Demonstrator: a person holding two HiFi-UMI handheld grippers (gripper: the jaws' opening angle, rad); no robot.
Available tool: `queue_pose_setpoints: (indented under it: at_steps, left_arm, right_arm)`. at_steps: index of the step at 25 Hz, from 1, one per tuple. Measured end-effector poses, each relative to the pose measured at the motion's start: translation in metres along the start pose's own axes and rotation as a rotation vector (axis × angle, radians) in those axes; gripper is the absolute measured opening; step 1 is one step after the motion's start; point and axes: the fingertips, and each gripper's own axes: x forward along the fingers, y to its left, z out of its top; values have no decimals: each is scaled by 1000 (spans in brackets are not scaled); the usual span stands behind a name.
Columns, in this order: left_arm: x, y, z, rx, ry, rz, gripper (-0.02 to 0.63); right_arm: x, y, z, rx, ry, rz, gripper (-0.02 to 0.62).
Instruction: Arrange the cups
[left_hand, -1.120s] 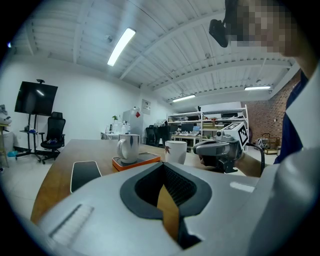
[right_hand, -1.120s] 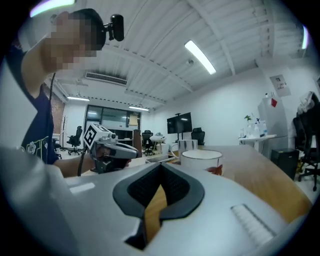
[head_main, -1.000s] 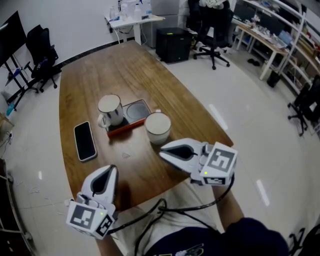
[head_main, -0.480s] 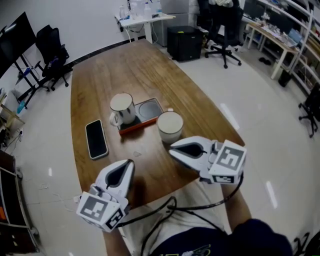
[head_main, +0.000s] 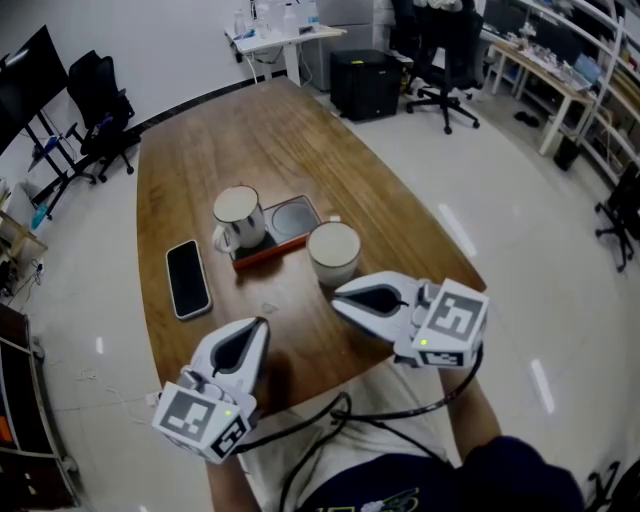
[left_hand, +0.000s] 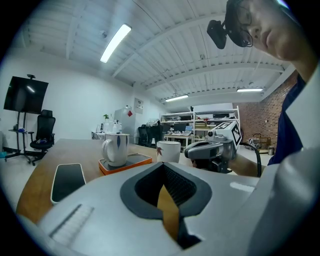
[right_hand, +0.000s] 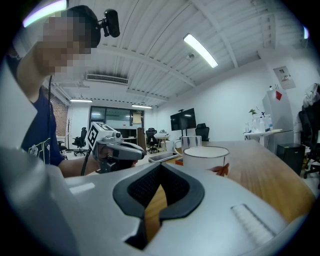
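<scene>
Two cups matter here. One mug (head_main: 238, 214) stands on the left half of the orange tray (head_main: 262, 256), and the other cup (head_main: 333, 252) sits on the bare table (head_main: 250, 130) just beside the tray's right corner. The grey pad on the tray's right half is empty.

Your left gripper (head_main: 257, 325) and right gripper (head_main: 340, 297) both hover over the near edge of the table. Each has its jaws pressed together with nothing between them.

The right gripper is the likelier source of trouble, since its closed tip points at the loose cup from close by. If you move in before spreading the jaws, you will probably shove the cup rather than take it. A shoved cup could catch on the tray's raised edge and tip over.

The cup looks wide and smooth, so a shallow pinch on its rim may slip once you lift it.

The free pad lies right next to the mug. If you carry the cup in low or off-centre, it could knock the mug or land half on the rim.

On the left, a careless sweep could push the phone (head_main: 187, 279) towards the table's edge.
</scene>
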Motion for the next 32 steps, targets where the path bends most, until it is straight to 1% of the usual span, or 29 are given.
queue_pose_setpoints:
  at_steps: [28,32]
  left_arm:
    - [-1,1,0,-3,-1,6,3]
    - [-1,1,1,-2,0,6,3]
  right_arm:
    - [0,2,1,-1,-5,5,0]
    - [-2,6,1,2,1,43,80]
